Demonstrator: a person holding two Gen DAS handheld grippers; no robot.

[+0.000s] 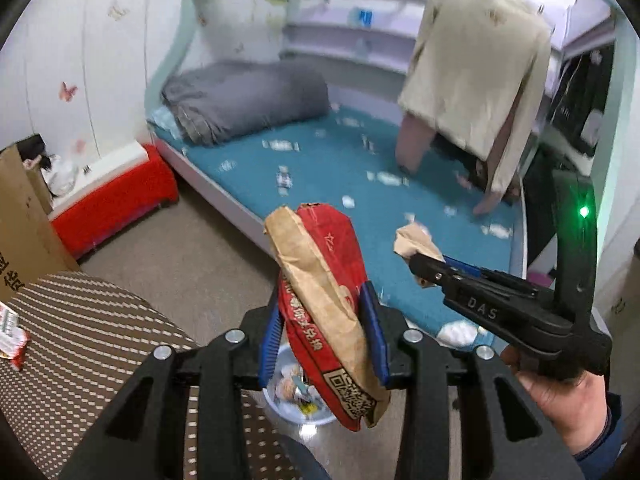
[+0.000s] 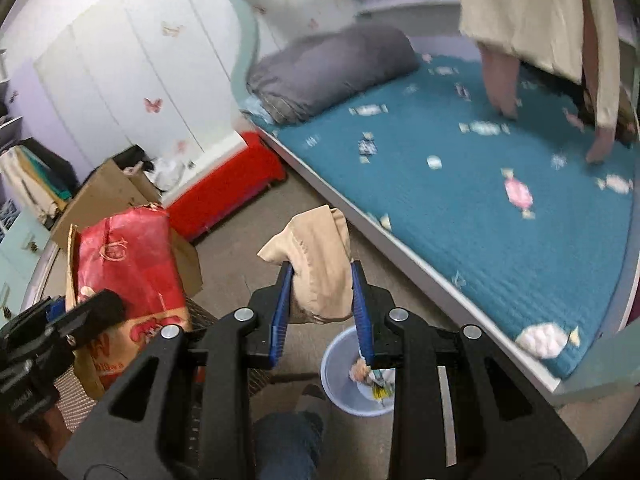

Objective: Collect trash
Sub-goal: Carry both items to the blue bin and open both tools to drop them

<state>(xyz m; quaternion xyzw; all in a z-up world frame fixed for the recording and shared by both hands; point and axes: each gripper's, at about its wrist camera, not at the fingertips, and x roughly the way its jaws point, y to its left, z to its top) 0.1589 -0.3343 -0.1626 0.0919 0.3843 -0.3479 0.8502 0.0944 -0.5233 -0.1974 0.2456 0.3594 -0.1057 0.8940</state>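
Observation:
My left gripper (image 1: 322, 332) is shut on a red and brown paper bag (image 1: 324, 300), held above a pale blue trash bin (image 1: 280, 404) with scraps inside. The bag also shows at the left of the right wrist view (image 2: 132, 264). My right gripper (image 2: 320, 304) is shut on a crumpled brown paper piece (image 2: 320, 264), just up and left of the same bin (image 2: 340, 380) on the floor. In the left wrist view the right gripper (image 1: 416, 260) holds that brown paper piece (image 1: 414, 240) to the right of the bag.
A bed with a teal candy-print cover (image 2: 480, 184) and grey rolled quilt (image 2: 332, 68) lies ahead. A beige garment (image 1: 476, 72) hangs over it. A red bench (image 1: 116, 200) and cardboard box (image 2: 108, 196) stand left. A striped brown table (image 1: 80, 344) is below left.

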